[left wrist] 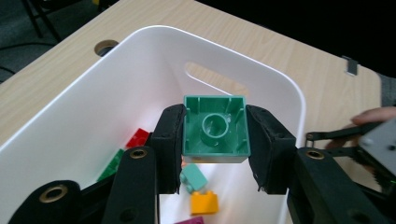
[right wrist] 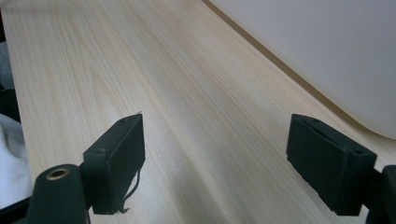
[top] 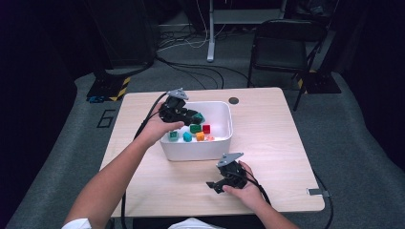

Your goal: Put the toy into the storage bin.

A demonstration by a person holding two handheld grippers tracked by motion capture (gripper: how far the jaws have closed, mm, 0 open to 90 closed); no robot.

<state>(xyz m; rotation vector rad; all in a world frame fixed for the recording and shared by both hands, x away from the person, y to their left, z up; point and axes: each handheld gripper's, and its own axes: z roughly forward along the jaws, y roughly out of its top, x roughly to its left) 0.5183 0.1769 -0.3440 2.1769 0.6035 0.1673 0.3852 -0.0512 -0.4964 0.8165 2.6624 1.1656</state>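
Observation:
My left gripper [left wrist: 215, 151] is shut on a green square brick [left wrist: 215, 129], its hollow underside facing the camera, held over the white bin [left wrist: 261, 70]. From above, that left gripper [top: 191, 116] hovers at the bin's [top: 224, 138] back left corner with the green brick [top: 198, 117] at its tip. Red, green, teal and orange bricks [top: 197, 132] lie on the bin floor. My right gripper [top: 213, 186] rests low near the table's front edge, below the bin. Its black pads [right wrist: 116, 161] stand wide apart over bare wood, with nothing between them.
The wooden table [top: 267, 157] has free room to the bin's right and front. A round cable hole [top: 233, 100] sits behind the bin. A small metal clip [top: 317, 192] lies at the front right edge. A black folding chair [top: 286, 45] stands beyond the table.

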